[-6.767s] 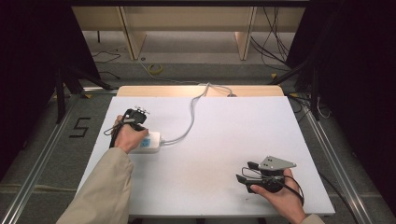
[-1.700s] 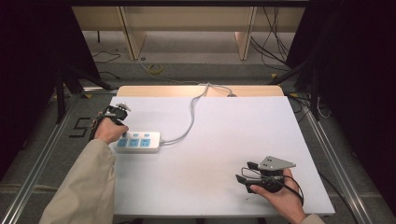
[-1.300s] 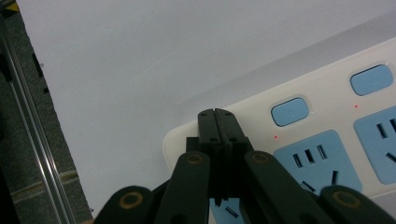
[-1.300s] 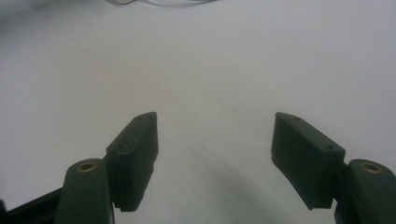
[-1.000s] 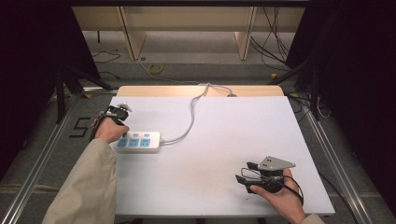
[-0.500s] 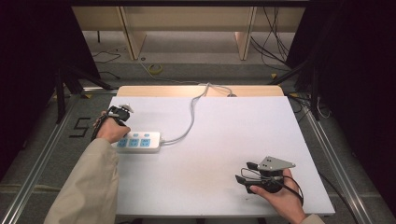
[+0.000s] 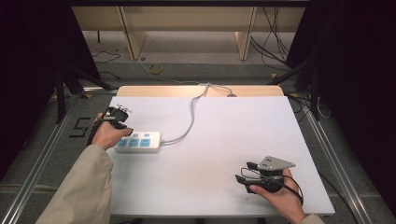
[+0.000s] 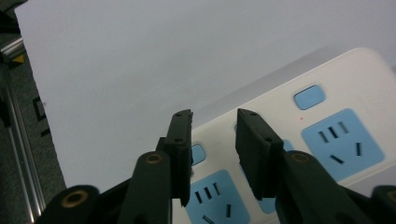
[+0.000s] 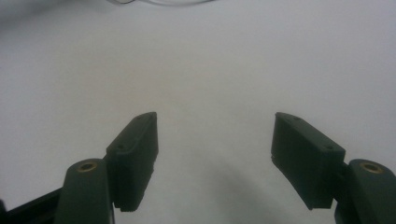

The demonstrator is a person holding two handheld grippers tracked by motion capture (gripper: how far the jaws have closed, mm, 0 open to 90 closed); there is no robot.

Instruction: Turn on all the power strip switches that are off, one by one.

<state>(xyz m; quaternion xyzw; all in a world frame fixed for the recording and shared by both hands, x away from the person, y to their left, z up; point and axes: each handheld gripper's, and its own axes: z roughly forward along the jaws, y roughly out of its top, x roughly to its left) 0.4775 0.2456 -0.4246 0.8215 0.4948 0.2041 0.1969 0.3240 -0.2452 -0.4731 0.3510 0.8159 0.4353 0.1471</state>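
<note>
The power strip [image 7: 138, 142] lies at the left side of the white surface [image 7: 219, 154]. The left gripper [image 8: 214, 135] hovers over its left end, jaws narrowly parted, having just been opening, nothing between them. The right gripper [image 7: 241, 171], jaws wide and empty, rests far right of the strip. Next likely: pressing a blue switch [image 8: 309, 96].

One power strip [image 7: 138, 141], three blue sockets, one white table [image 7: 233, 140], two hand-held grippers
</note>
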